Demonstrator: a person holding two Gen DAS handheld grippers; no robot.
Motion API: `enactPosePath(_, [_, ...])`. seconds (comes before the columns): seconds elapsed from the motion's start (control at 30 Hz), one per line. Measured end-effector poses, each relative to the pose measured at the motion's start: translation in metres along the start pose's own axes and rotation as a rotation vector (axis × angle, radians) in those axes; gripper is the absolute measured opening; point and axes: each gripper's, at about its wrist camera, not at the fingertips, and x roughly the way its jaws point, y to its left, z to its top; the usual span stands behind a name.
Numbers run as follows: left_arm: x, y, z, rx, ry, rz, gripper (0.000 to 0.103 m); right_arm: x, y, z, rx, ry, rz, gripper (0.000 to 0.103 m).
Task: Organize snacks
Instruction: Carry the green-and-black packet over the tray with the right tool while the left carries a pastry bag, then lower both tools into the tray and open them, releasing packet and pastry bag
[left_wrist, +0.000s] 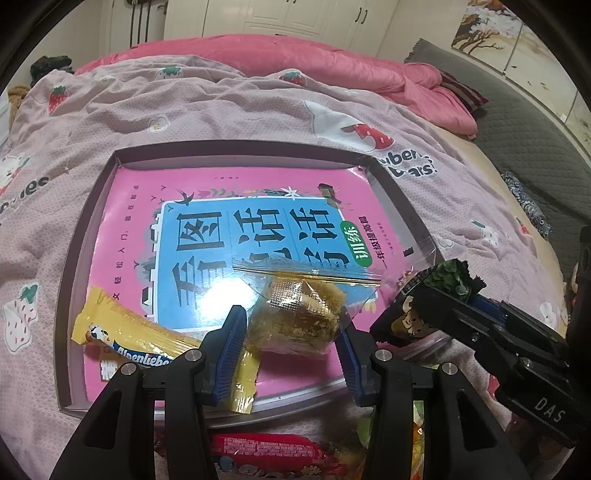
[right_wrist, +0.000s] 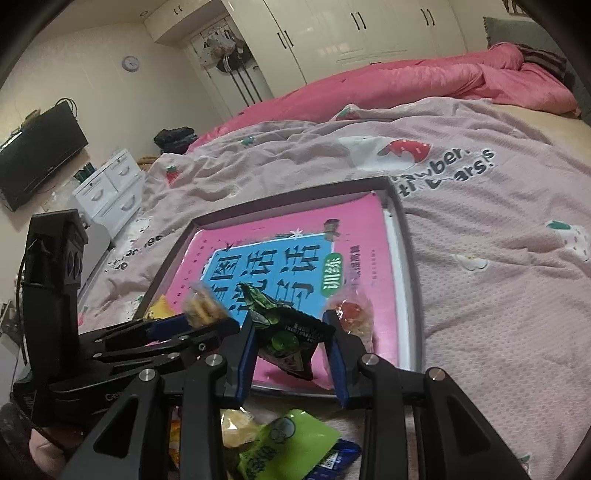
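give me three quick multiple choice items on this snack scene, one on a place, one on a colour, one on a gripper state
1. Where does the yellow Alpenliebe pack lie?
A. in the shallow box
B. on the pink quilt
C. in the right gripper

2. What colour is the book cover around its blue panel?
A. green
B. pink
C. white

3. What is the right gripper doing?
A. standing open, empty
B. shut on a dark green-printed packet
C. shut on the book

Key: 1 A, it rests on the book inside the box; 2 B, pink border; 3 B, the dark green-printed packet sits between the pads.

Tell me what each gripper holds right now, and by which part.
Left gripper: a clear-wrapped golden snack, held across its sides. Right gripper: a black and green snack packet, its fingers pinching the side edges.
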Motion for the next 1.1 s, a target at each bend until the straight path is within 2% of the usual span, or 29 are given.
enactPosePath(0.3, [0.0, 0.001, 0.0, 0.001, 0.001, 0.002, 0.05, -0.003, -0.009, 0.0, 0.02, -0.018, -0.066, 0.035])
enactPosePath(0.5, [0.0, 0.002, -0.001, 0.001, 0.001, 0.002, 0.05, -0.006, -0.015, 0.002, 0.045, -0.033, -0.073, 0.035])
enactPosePath(0.77, [0.0, 0.003, -0.001, 0.0, 0.0, 0.004, 0.05, -0.012, -0.008, 0.005, 0.017, -0.067, -0.043, 0.035])
enactPosePath(0.97, [0.0, 0.003, -0.001, 0.001, 0.0, 0.004, 0.05, -0.008, -0.001, 0.002, 0.015, -0.06, 0.039, 0.035])
enactPosePath(1.1, [0.0, 0.003, -0.001, 0.002, 0.0, 0.005, 0.05, 0.001, 0.001, 0.0, 0.01, -0.037, 0.041, 0.035])
